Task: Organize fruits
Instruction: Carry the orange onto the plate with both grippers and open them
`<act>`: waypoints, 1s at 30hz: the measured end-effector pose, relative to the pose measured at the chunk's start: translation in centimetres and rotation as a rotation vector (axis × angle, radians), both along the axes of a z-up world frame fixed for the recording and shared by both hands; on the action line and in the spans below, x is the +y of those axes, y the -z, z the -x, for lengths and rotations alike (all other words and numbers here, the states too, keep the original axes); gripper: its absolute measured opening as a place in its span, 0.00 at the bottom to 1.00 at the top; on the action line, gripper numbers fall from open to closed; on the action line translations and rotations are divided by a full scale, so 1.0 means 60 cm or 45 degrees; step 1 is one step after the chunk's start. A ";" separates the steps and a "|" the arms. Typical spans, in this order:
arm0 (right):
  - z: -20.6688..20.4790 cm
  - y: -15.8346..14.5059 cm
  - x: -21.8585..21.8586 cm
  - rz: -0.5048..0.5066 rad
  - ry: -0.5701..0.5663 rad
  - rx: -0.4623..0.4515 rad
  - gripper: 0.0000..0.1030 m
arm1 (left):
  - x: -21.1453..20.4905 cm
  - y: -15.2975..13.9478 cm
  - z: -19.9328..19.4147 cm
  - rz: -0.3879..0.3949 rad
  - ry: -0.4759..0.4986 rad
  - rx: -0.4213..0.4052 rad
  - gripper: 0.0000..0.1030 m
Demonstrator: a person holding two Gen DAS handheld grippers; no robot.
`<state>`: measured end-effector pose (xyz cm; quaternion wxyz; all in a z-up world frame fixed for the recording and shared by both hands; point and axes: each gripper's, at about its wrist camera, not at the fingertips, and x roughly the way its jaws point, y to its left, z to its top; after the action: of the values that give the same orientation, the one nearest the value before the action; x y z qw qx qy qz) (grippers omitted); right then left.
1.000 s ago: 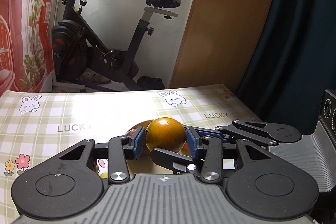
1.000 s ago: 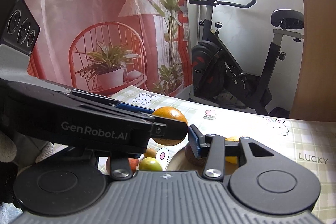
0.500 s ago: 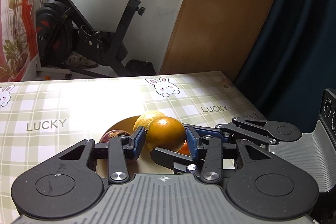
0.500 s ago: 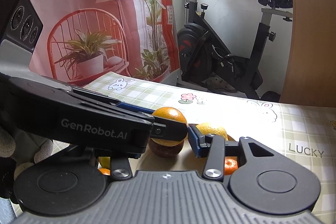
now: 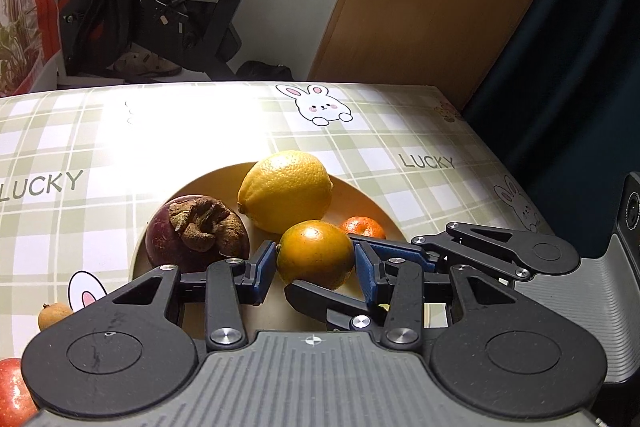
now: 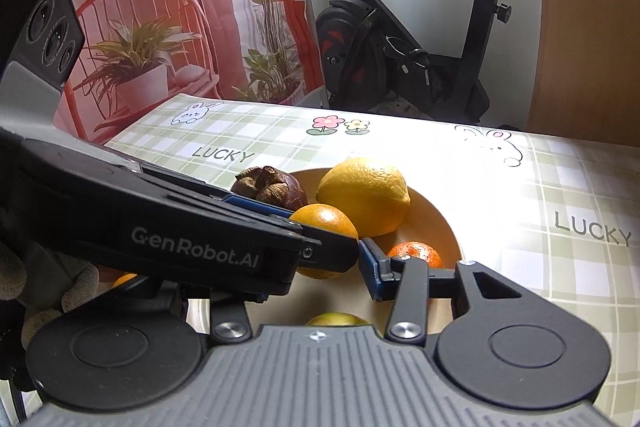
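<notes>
The left gripper (image 5: 315,265) has its jaws clamped on the orange (image 5: 316,254) just above the plate (image 5: 362,193), beside the lemon (image 5: 285,190) and mangosteen (image 5: 197,233). Round, firm and smooth-skinned, it looks liable to roll, so gripping across its widest part suits it. The right gripper's (image 6: 352,267) jaws stand apart, holding nothing.

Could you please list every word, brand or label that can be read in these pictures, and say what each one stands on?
"LUCKY": printed several times on the checked tablecloth, at left and right in the left wrist view and at left and right in the right wrist view.
"GenRobot.AI": pale lettering on the black side of the left gripper, seen from the right wrist view.
No other text is legible; the exercise bike shows no readable marking.
</notes>
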<state>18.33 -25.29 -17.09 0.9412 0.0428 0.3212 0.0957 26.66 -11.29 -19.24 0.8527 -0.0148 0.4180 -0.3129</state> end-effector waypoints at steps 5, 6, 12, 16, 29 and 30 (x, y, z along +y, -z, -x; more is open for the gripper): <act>-0.010 0.011 0.001 0.015 0.002 0.029 0.44 | -0.004 0.013 -0.005 -0.022 -0.012 0.016 0.44; -0.012 0.013 0.002 0.020 0.008 0.033 0.44 | -0.003 0.015 -0.007 -0.018 -0.012 0.021 0.44; -0.017 0.016 0.005 0.050 0.043 0.042 0.44 | -0.004 0.018 -0.013 -0.008 -0.021 0.033 0.45; -0.011 0.010 0.009 0.068 0.052 0.023 0.45 | -0.005 0.012 -0.009 -0.012 -0.026 0.022 0.47; 0.041 -0.034 0.020 0.004 0.107 -0.042 0.50 | 0.032 -0.058 0.052 -0.018 -0.054 -0.126 0.54; 0.048 -0.038 0.023 -0.001 0.110 -0.050 0.50 | 0.035 -0.063 0.058 -0.021 -0.059 -0.138 0.55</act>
<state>15.47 -23.90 -14.80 0.9505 0.0553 0.3005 0.0560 23.19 -9.16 -15.44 0.8812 -0.0007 0.3733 -0.2899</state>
